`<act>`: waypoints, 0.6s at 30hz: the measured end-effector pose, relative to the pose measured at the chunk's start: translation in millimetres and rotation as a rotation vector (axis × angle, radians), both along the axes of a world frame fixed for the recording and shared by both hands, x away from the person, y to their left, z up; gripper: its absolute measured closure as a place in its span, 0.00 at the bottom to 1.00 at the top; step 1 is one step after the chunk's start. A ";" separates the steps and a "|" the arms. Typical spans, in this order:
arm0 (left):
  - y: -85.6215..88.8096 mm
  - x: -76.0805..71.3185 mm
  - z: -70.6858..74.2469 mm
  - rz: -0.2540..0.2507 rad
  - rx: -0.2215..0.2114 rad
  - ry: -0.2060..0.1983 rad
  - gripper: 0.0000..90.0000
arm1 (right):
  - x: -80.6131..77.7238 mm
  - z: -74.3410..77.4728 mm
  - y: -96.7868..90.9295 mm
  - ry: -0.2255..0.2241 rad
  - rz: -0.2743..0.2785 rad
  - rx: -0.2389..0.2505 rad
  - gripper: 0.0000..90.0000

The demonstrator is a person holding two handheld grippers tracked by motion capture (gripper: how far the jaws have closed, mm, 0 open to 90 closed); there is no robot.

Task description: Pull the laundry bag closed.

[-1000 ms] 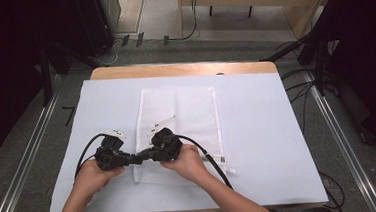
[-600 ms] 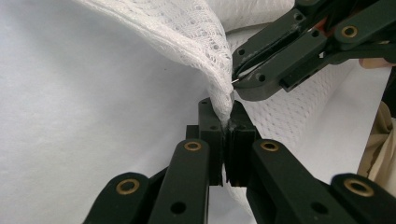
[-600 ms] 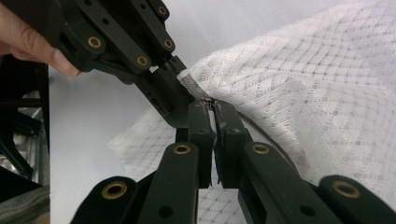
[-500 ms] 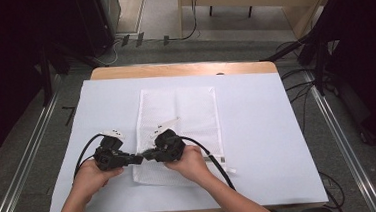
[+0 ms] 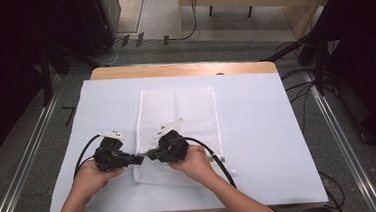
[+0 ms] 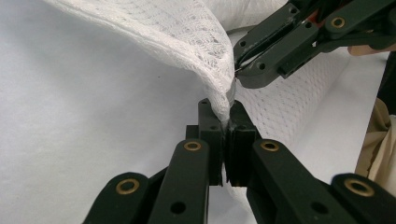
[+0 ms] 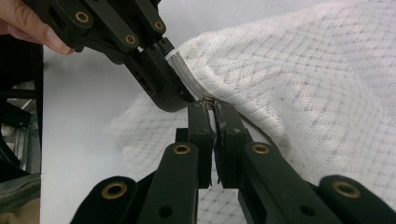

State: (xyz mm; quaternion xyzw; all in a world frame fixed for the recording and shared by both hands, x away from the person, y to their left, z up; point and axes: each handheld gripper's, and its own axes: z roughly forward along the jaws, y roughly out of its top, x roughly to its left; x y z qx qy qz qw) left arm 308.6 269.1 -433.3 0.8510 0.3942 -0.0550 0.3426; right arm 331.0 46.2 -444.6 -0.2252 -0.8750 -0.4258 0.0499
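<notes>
A white mesh bag (image 5: pixel 186 111) lies flat on the white table cover (image 5: pixel 259 146). Its near left corner is lifted where the two grippers meet tip to tip. My left gripper (image 5: pixel 135 160) (image 6: pixel 227 109) is shut on the bag's edge (image 6: pixel 219 84) at the end of the grey zipper tape (image 7: pixel 184 70). My right gripper (image 5: pixel 151 153) (image 7: pixel 211 106) is shut on a small metal zipper pull (image 7: pixel 208 99) right beside the left jaws. The mesh (image 7: pixel 303 93) drapes away from both pairs of jaws.
The cover spans a wooden table whose far edge (image 5: pixel 183 69) shows bare. Metal rails (image 5: pixel 24 162) (image 5: pixel 344 140) run along both sides. Black cables (image 5: pixel 214 156) trail from the grippers across the cover. Dark stands and cords sit on the floor beyond.
Both grippers stay shut at the bag's near left corner. The right hand has shifted only slightly.
</notes>
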 end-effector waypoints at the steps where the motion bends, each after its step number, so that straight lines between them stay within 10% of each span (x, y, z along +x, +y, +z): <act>1: -0.4 -0.4 0.1 0.001 0.003 -0.004 0.98 | -0.3 -0.1 -0.2 0.000 0.000 0.000 0.98; 18: 1.3 -2.3 1.9 -0.008 -0.026 -0.011 0.98 | -0.6 -1.8 -18.8 -0.010 -0.017 -0.016 0.98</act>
